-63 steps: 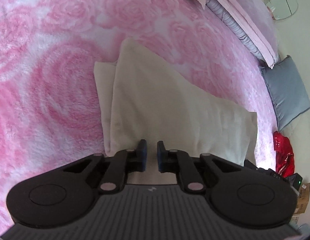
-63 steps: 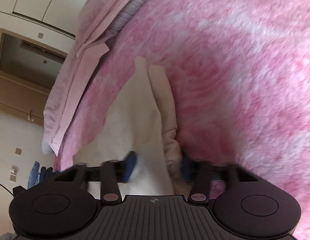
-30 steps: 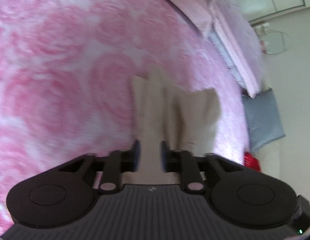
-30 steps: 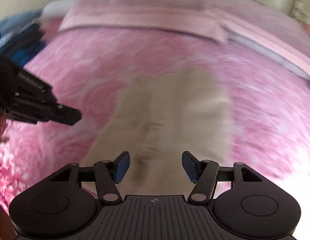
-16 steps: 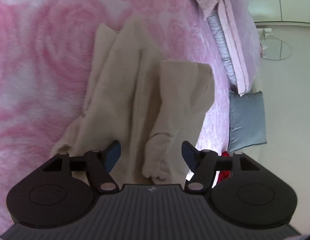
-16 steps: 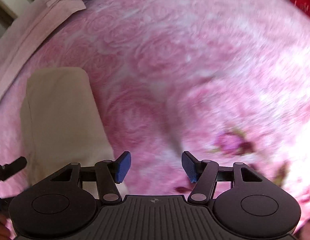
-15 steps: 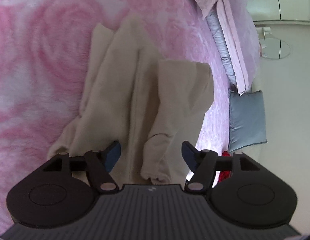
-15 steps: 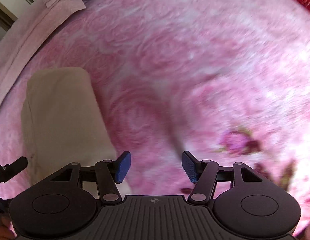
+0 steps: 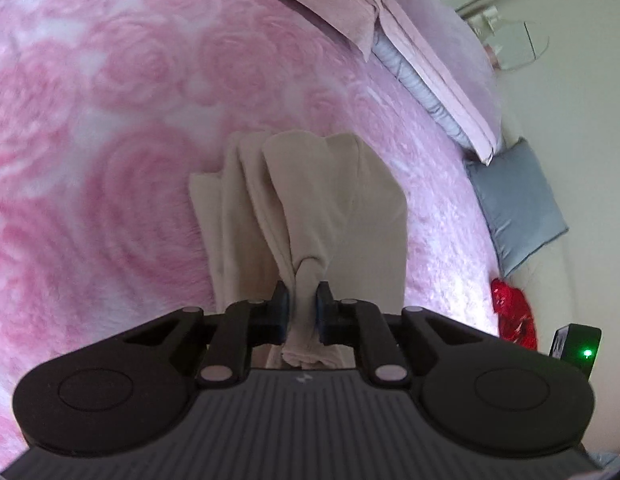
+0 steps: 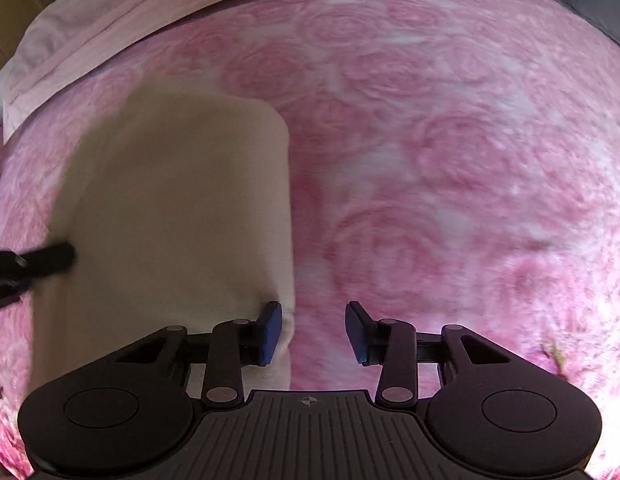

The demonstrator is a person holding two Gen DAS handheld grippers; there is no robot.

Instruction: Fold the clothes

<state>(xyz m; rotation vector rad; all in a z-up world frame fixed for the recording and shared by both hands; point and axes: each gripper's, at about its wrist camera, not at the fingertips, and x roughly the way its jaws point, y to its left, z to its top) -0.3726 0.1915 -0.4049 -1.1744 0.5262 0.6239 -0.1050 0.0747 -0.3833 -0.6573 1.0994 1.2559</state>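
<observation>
A cream garment [image 9: 329, 200] lies folded on the pink rose blanket [image 9: 90, 140]. My left gripper [image 9: 302, 307] is shut on a bunched edge of the garment, and the cloth rises in folds toward the fingers. In the right wrist view the garment [image 10: 182, 208] is a long folded panel on the left. My right gripper [image 10: 313, 332] is open and empty beside the garment's right edge, its left finger [image 10: 270, 330] at that edge. The left gripper's black tip [image 10: 38, 262] shows at the far left.
Pale pink folded bedding [image 9: 389, 12] and a grey pillow [image 9: 513, 208] lie at the bed's far side. A red object [image 9: 513, 316] sits at the right edge. The blanket [image 10: 449, 160] extends to the right of the garment.
My left gripper was open over the crumpled garment and has now shut on a bunched edge of it. My right gripper stayed open and shifted closer to the garment's right edge.
</observation>
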